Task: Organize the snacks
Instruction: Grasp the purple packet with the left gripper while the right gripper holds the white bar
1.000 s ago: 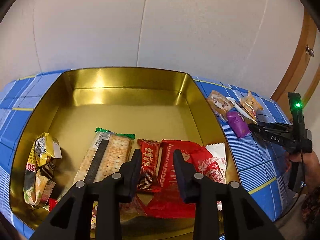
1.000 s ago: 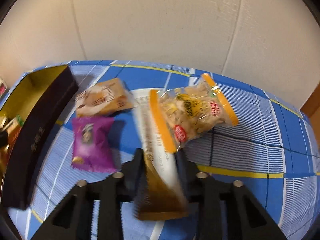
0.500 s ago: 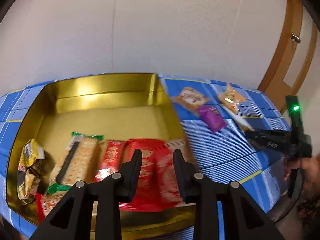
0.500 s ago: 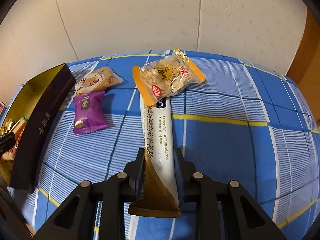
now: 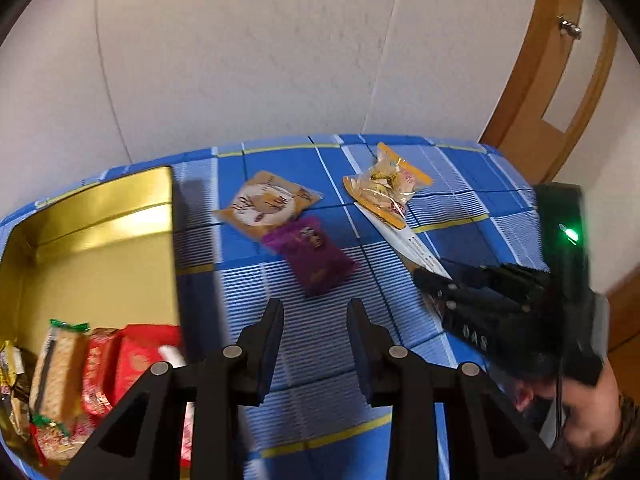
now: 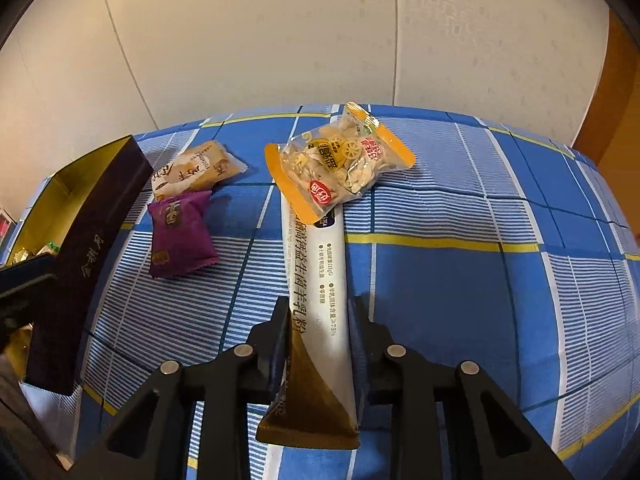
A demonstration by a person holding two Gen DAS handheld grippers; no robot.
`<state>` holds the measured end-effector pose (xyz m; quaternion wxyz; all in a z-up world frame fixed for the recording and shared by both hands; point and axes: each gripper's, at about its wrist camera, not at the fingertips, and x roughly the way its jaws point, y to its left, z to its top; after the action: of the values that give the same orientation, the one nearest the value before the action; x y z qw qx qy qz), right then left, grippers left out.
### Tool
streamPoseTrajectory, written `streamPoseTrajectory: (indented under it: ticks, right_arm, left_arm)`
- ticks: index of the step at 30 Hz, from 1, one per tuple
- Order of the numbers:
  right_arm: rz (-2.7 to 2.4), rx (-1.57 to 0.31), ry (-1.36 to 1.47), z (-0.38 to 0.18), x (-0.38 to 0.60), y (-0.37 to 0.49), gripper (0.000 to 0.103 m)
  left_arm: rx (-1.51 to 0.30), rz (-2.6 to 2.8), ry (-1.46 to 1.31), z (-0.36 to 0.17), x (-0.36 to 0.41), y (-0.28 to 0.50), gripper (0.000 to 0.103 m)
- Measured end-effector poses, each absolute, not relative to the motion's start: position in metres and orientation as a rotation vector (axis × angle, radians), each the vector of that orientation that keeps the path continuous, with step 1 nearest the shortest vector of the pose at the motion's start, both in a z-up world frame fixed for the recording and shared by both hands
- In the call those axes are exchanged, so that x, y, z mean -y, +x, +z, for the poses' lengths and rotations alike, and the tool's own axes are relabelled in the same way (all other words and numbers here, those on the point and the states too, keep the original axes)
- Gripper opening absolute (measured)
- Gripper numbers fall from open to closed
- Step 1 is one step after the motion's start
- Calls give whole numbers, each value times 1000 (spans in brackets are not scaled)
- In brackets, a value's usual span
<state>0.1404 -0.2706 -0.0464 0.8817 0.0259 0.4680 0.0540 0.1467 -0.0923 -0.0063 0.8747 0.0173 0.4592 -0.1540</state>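
Snacks fill gold box; right hand-held gripper clamps white stick packet, left empty, ajar

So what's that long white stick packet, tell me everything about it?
The long white stick packet is a slim, glossy sachet with dark printed characters down its length and a brown-gold band at the near end. It lies lengthwise on the blue checked cloth. The right gripper is shut on its near part, one finger against each side. Its far end is tucked under the orange-edged clear snack bag.
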Motion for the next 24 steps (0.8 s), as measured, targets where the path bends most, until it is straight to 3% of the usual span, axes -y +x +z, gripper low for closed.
streamPoseTrajectory:
  ticks: [9, 21, 23, 24]
  right_arm:
    - [114, -970, 63, -47, 276, 136, 29]
    - [108, -974, 74, -47, 279, 133, 29]
    - [109, -975, 79, -47, 279, 133, 29]
    - [108, -975, 80, -47, 279, 133, 29]
  left_arm:
    - [-1075, -192, -53, -35, 100, 191, 41]
    - [-1100, -136, -129, -51, 114, 220, 42]
    - [-1079, -120, -149, -49, 111, 222, 47]
    - [-1081, -107, -156, -49, 110, 225, 60]
